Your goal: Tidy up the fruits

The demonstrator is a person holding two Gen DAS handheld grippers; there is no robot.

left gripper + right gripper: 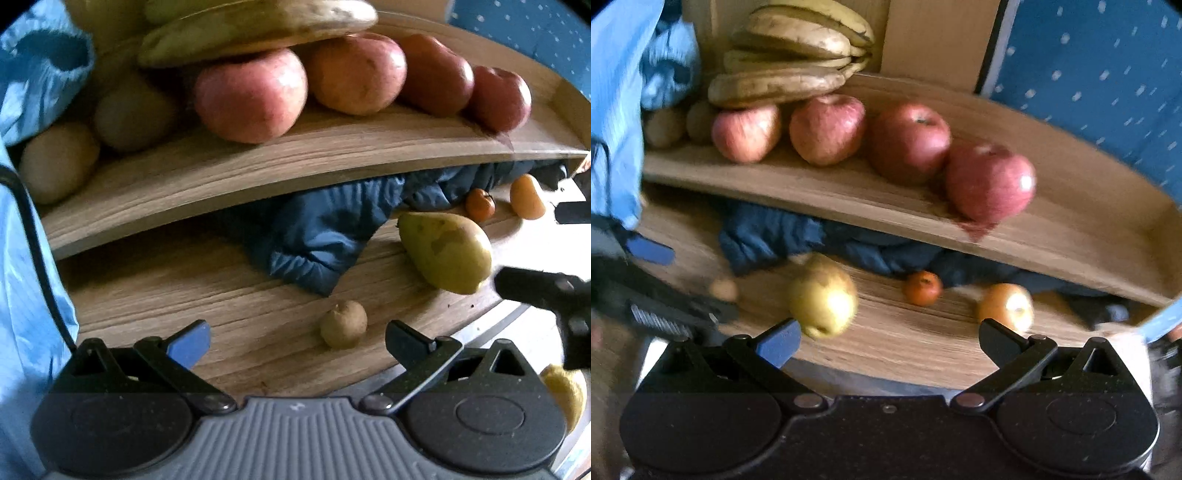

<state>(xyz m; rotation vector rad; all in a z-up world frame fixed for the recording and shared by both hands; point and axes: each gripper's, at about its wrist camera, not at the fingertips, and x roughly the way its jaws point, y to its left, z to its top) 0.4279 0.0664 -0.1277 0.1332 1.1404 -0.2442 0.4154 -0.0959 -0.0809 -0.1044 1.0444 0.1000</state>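
A wooden shelf (295, 162) (849, 199) holds several red apples (251, 96) (908, 142), bananas (258, 29) (790, 55) on top at the left, and brown kiwis (55, 162) (665, 125) at the far left. On the wooden table below lie a green pear (447, 251) (823, 295), a small brown kiwi (343, 325) (724, 290), a small orange tangerine (480, 205) (922, 288) and an orange-yellow fruit (526, 197) (1006, 306). My left gripper (295, 339) is open and empty, just short of the small kiwi. My right gripper (888, 341) is open and empty, near the pear.
A dark blue cloth (325, 236) (768, 236) lies under the shelf. A light blue sleeve (37, 74) is at the left. The right gripper's black finger (546, 291) shows beside the pear. A yellow fruit (565, 391) sits at the lower right. A blue dotted wall (1089, 74) stands behind.
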